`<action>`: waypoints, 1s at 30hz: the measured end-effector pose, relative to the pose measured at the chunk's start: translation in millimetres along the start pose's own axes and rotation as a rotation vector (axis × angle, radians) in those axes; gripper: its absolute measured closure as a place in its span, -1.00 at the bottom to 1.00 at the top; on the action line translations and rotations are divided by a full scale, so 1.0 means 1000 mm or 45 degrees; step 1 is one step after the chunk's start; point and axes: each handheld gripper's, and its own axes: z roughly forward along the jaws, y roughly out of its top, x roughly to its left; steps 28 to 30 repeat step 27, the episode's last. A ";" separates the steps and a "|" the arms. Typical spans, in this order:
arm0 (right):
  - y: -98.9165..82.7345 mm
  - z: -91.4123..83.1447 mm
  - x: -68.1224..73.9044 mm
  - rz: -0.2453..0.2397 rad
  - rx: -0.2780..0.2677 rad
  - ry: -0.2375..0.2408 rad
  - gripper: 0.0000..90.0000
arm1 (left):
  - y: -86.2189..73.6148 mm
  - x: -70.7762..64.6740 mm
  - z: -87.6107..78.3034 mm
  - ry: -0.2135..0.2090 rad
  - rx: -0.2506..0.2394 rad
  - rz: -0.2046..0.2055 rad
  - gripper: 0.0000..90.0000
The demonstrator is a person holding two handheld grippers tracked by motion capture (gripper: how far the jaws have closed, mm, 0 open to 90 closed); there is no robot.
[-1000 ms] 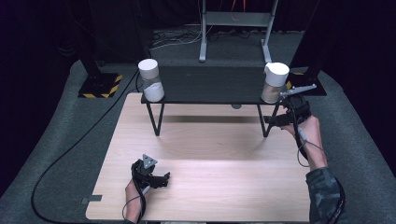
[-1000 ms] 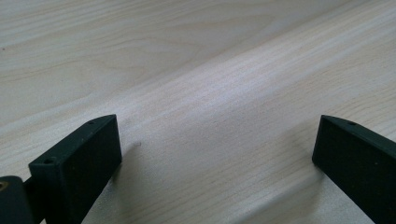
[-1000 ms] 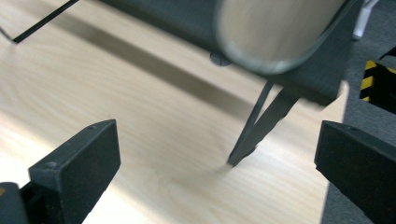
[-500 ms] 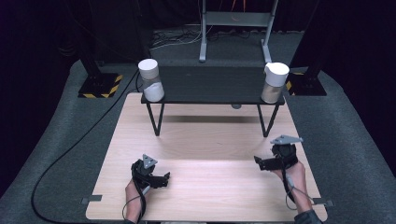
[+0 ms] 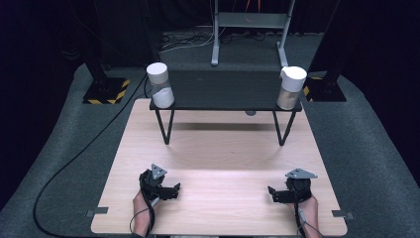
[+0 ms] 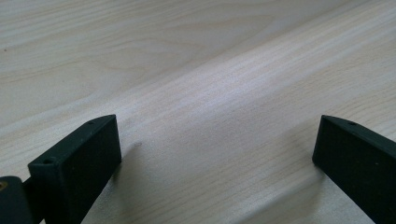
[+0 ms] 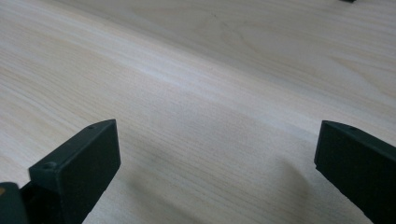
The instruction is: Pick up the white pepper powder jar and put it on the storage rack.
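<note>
The right gripper [image 5: 278, 193] has been drawn back from the right white cup [image 5: 290, 88] on the shelf [image 5: 223, 91] to the counter [image 5: 223, 148] (release apparently finished); both grippers' fingers are spread, empty.

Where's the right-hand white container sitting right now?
In the high view the right white container stands upright on the right end of the black shelf, far from the right gripper, which rests open near the table's front edge.
</note>
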 end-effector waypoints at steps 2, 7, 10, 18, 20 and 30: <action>-0.001 0.002 0.000 -0.012 0.009 -0.002 -1.00 | 0.000 0.000 0.000 0.001 0.000 0.002 -0.98; -0.005 0.002 -0.001 0.013 -0.011 0.003 -1.00 | 0.000 0.000 0.000 0.001 0.001 0.002 -0.98; -0.007 0.002 0.001 0.015 -0.016 -0.005 -1.00 | 0.000 -0.001 0.000 0.004 0.000 0.006 -0.98; -0.004 0.003 0.003 0.003 0.011 -0.012 -1.00 | -0.001 -0.001 0.000 0.007 -0.003 0.009 -0.98; -0.004 0.003 0.003 0.002 0.011 -0.008 -1.00 | -0.001 -0.002 0.000 0.007 -0.003 0.010 -0.98; -0.009 0.000 -0.001 0.033 -0.029 -0.001 -1.00 | -0.001 -0.002 0.000 0.008 -0.005 0.007 -0.98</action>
